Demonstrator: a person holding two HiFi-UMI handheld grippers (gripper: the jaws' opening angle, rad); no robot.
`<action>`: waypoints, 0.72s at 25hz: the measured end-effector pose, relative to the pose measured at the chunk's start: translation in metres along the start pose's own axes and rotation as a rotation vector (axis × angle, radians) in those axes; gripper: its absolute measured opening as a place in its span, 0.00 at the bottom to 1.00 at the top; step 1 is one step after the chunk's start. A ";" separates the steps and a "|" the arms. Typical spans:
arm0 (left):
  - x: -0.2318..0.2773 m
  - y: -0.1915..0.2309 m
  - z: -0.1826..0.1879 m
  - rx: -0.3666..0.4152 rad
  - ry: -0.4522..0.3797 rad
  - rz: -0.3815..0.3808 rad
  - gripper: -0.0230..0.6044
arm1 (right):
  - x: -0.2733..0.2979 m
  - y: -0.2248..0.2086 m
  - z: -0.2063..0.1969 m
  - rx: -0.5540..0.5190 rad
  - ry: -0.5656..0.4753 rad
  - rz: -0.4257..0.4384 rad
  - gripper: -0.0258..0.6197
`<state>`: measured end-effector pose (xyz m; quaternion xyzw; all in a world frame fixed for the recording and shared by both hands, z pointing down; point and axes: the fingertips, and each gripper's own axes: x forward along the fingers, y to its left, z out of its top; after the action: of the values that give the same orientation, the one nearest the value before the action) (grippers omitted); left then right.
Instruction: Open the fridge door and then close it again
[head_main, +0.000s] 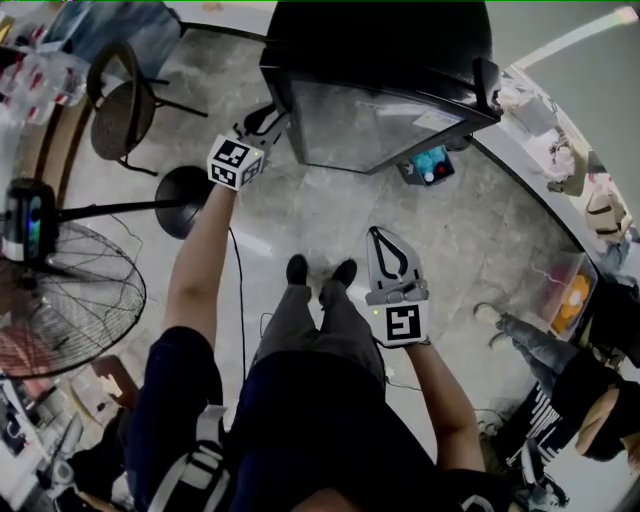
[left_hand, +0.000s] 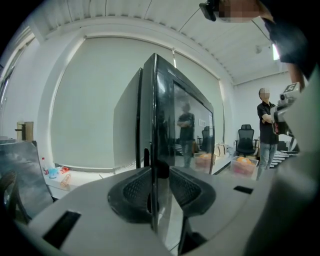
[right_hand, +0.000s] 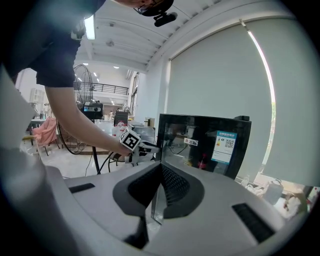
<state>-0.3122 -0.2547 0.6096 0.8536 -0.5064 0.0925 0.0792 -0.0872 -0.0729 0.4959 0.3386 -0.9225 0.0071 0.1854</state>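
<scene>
Black fridge with reflective glass door, left tongs clamped on door's left edge, right tongs closed, empty, open floor near, fan stand left.

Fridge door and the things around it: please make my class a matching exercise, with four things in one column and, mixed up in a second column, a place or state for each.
Things
1. left gripper
2. right gripper
3. fan
4. chair

Places or states
A. jaws together, nothing between them
B. low at the left edge of the head view
C. jaws on the edge of the fridge door
D. top left of the head view

Pairs: 1-C, 2-A, 3-B, 4-D
</scene>
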 end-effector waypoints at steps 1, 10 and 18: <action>0.000 0.000 0.000 0.000 0.002 0.003 0.23 | -0.001 -0.001 -0.001 -0.001 -0.001 -0.003 0.07; 0.000 -0.002 0.001 0.000 0.014 0.024 0.22 | -0.009 -0.002 -0.007 0.021 -0.002 -0.018 0.07; -0.021 -0.025 -0.004 0.013 0.007 -0.013 0.20 | -0.010 -0.002 -0.012 0.029 -0.001 -0.016 0.07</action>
<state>-0.3008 -0.2242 0.6070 0.8571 -0.4999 0.0984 0.0763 -0.0746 -0.0668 0.5031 0.3487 -0.9196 0.0188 0.1800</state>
